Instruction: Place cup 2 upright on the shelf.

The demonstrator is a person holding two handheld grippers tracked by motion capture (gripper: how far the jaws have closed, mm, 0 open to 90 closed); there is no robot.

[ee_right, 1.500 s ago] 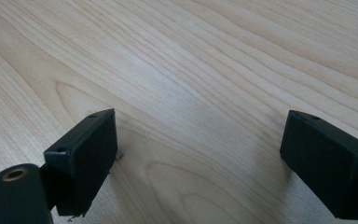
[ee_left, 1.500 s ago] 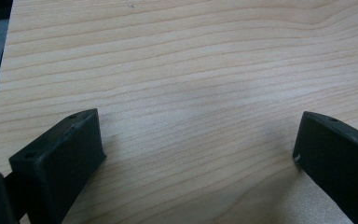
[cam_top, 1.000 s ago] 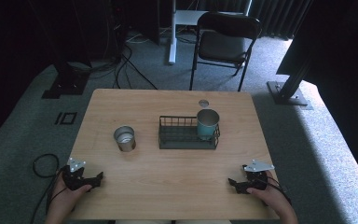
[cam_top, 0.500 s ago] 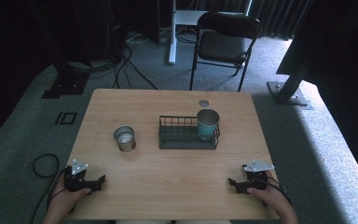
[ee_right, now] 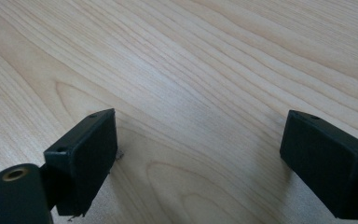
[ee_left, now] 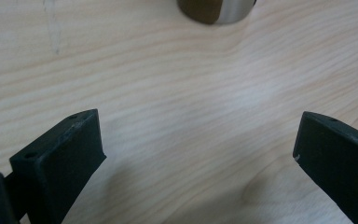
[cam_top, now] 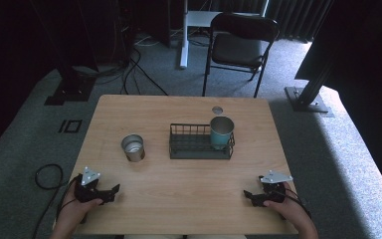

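A silver metal cup (cam_top: 133, 147) stands upright on the wooden table (cam_top: 189, 199), left of centre; its base (ee_left: 216, 8) shows at the top edge of the left gripper view. A teal cup (cam_top: 222, 131) stands in the right end of a dark wire basket (cam_top: 191, 149) at mid-table. My left gripper (cam_top: 113, 191) rests near the front left corner, held by a hand, with its jaws wide apart over bare wood (ee_left: 196, 135). My right gripper (cam_top: 247, 195) lies near the front right corner, also open and holding nothing (ee_right: 200, 140).
A small round disc or hole (cam_top: 217, 109) sits behind the basket near the table's far edge. A black folding chair (cam_top: 241, 47) stands beyond the table. Cables (cam_top: 45, 174) lie on the carpet at left. Bare wood spans the space between the two grippers.
My left gripper has shifted slightly to the right along the front edge. The right gripper, cups and basket have stayed where they were.
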